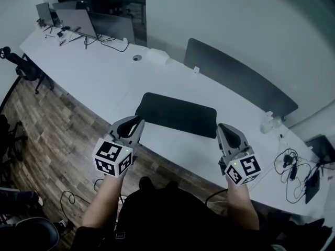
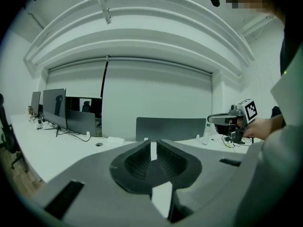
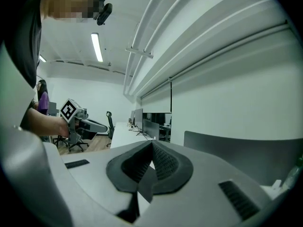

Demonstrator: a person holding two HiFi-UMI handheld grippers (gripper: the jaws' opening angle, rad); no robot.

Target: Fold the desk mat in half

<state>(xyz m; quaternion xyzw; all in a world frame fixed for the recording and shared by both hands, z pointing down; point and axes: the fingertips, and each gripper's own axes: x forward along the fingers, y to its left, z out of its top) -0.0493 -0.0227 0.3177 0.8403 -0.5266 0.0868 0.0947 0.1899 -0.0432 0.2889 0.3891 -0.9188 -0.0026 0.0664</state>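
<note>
The dark desk mat (image 1: 177, 114) lies on the white desk (image 1: 104, 77) straight ahead of me. My left gripper (image 1: 138, 121) is at the mat's near left corner. In the left gripper view the left gripper (image 2: 153, 148) has its pads almost together, with a thin slit and a dark sliver low between them, which looks like the mat's edge. My right gripper (image 1: 222, 127) is at the mat's near right corner. In the right gripper view the right gripper (image 3: 152, 148) is shut, and a dark flap of mat (image 3: 146, 186) hangs from its pads.
A grey divider panel (image 1: 238, 77) stands behind the mat. Monitors (image 1: 78, 20) sit at the far left. A white bottle (image 1: 267, 122) and tangled cables (image 1: 290, 163) lie at the right. An office chair (image 1: 21, 67) stands on the wooden floor at the left.
</note>
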